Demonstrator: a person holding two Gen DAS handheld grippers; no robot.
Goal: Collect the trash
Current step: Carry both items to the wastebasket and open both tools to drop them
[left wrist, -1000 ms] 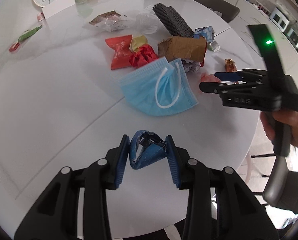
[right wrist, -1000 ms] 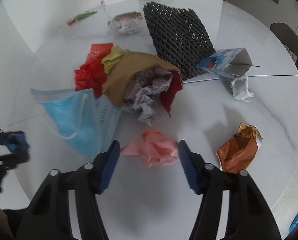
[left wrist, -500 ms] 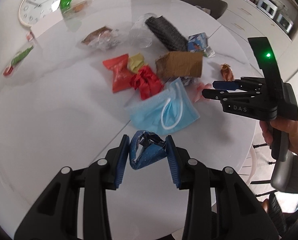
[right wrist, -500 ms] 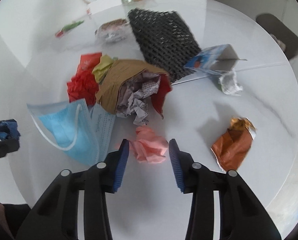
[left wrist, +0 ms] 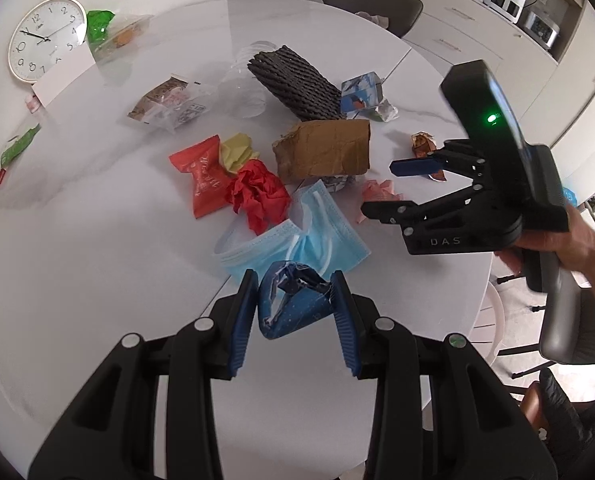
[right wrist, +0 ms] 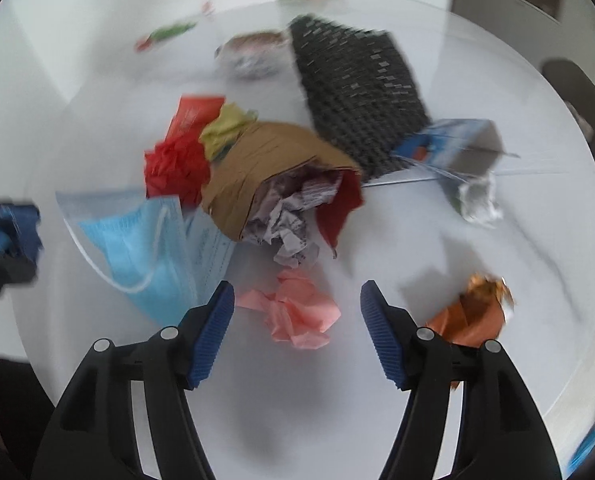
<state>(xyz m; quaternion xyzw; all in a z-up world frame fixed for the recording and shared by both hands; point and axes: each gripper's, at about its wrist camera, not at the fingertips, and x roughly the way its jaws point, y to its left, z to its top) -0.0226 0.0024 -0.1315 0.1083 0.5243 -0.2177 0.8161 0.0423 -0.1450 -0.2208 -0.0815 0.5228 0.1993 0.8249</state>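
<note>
Holding a crumpled dark-blue wrapper (left wrist: 295,304) pinched between the fingers of the left gripper (left wrist: 293,312), lifted clear above the near edge of the round white table (left wrist: 77,240). Hovering with the right gripper (right wrist: 293,328), fingers spread wide and gripping nothing, straddling a crumpled pink tissue paper ball (right wrist: 297,312) lying on the table just near of the torn brown paper bag (right wrist: 273,168) and right of the light-blue face mask (right wrist: 137,240). Judging the pink ball as very light, soft and springy: likely crushing under a pinch rather than slipping, so taking it across its bulky middle, not by the thin flap trailing left. Lying to the right, well apart, a copper foil wrapper (right wrist: 469,312). Spreading beyond the bag, a black mesh sheet (right wrist: 357,92), a small blue carton (right wrist: 449,148) and red crumpled paper (right wrist: 173,168). Blurring in the right wrist view, so leaving fine contact at the tissue unjudged.
</note>
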